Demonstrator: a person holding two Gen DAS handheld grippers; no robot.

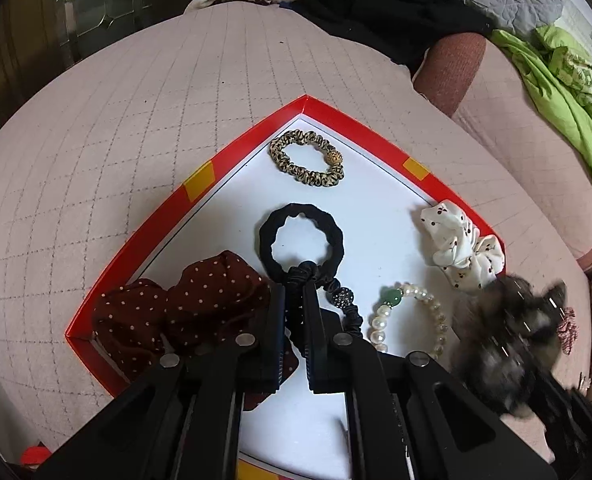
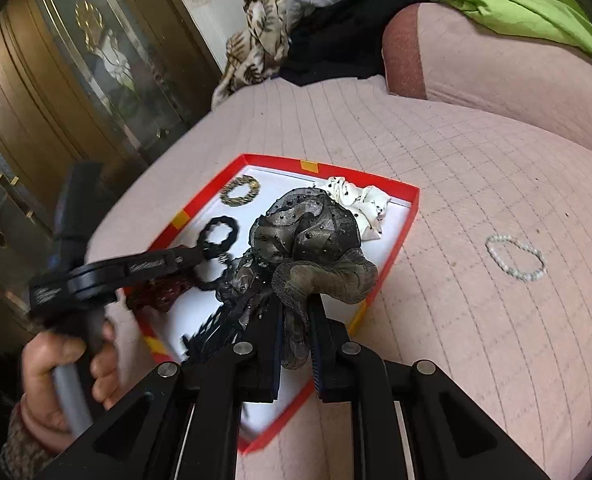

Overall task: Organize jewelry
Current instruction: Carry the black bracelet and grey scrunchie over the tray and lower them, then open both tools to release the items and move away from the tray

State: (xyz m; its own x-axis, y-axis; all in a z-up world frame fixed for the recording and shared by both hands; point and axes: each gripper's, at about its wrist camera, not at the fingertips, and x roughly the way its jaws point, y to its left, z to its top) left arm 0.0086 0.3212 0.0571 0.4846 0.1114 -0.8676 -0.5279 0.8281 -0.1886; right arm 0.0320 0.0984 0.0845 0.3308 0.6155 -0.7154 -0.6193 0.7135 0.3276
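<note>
While the left wrist view looks down into the red box [image 1: 136, 236], only the right wrist view catches the loose bead bracelet [image 2: 516, 258] lying on the pink bedspread [image 2: 476, 340], well apart from the box, plus the person's left hand [image 2: 60, 376] wrapped around the gripper handle. The left hand-held gripper [image 1: 295, 292] reaches low over the box and is clenched on the knot of the black hair tie [image 1: 301, 236], which lies on the white liner. The right hand-held gripper [image 2: 296, 304] hangs above the box, grasping a gauzy grey-black scrunchie [image 2: 312, 240]; it's a blur in the left view. Inside the box: a leopard-print hair tie [image 1: 306, 157] near the far corner, a white dotted scrunchie [image 1: 462, 246] against the right wall, a brown polka-dot scrunchie [image 1: 184, 300] at the left wall, and a pearl bracelet [image 1: 410, 320] with a green stone.
</note>
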